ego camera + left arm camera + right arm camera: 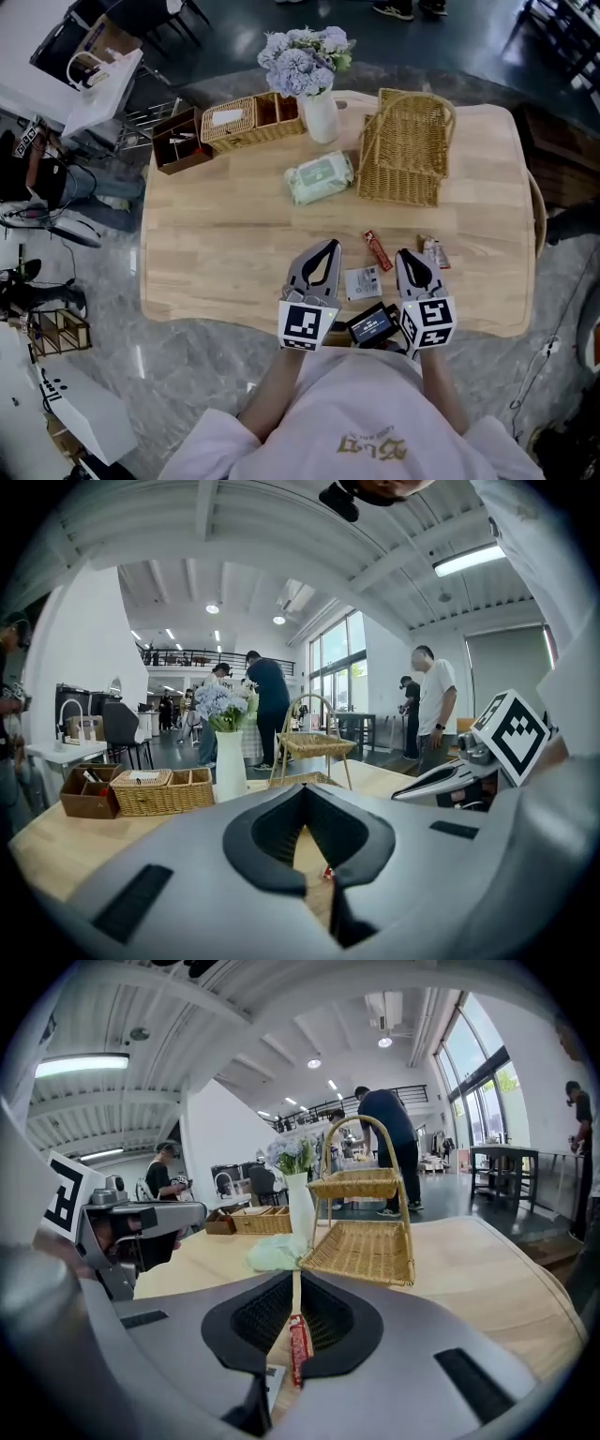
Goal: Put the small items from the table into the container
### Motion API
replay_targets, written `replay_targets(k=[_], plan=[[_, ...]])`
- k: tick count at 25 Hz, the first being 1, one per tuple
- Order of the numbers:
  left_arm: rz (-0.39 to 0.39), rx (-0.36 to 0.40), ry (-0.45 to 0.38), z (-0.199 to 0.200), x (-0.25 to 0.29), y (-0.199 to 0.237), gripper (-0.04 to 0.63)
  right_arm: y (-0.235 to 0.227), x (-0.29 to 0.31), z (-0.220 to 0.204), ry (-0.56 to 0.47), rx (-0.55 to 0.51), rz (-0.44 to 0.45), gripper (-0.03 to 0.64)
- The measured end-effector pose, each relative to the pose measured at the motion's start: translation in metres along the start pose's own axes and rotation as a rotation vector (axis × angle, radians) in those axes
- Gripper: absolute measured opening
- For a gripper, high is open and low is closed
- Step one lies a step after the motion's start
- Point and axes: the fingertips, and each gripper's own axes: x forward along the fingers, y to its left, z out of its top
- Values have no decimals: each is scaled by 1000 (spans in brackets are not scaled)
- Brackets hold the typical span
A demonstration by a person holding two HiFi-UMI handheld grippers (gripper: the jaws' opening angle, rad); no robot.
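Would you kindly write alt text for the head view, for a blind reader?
A person holds the left gripper and right gripper, jaws shut, over a wooden table beside small packets; a wicker basket, flower vase and trays stand beyond.

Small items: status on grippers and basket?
Both shut, empty: left gripper, right gripper. Red packet, white sachet, third packet on table. Nothing blocks wicker basket.

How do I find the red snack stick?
Start at the tall wicker basket on the wooden table, then come straight toward the near edge. There lies the only long thin red packet; the white packet beside it is square.
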Motion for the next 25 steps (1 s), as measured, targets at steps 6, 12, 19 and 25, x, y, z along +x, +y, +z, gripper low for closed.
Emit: replay_targets(k=[6, 12, 19, 25], plan=[[-31, 12, 59, -29, 14, -6, -7, 1, 11, -22, 33, 35, 53, 53], [-46, 11, 109, -57, 28, -8, -7, -8, 26, -55, 124, 38, 54, 75], [-69, -18, 174, -90, 40, -13, -8, -13, 43, -86, 229, 5, 70, 104], [-87, -38, 216, -109, 44, -19, -7, -8, 59, -121, 342, -56, 107, 142]])
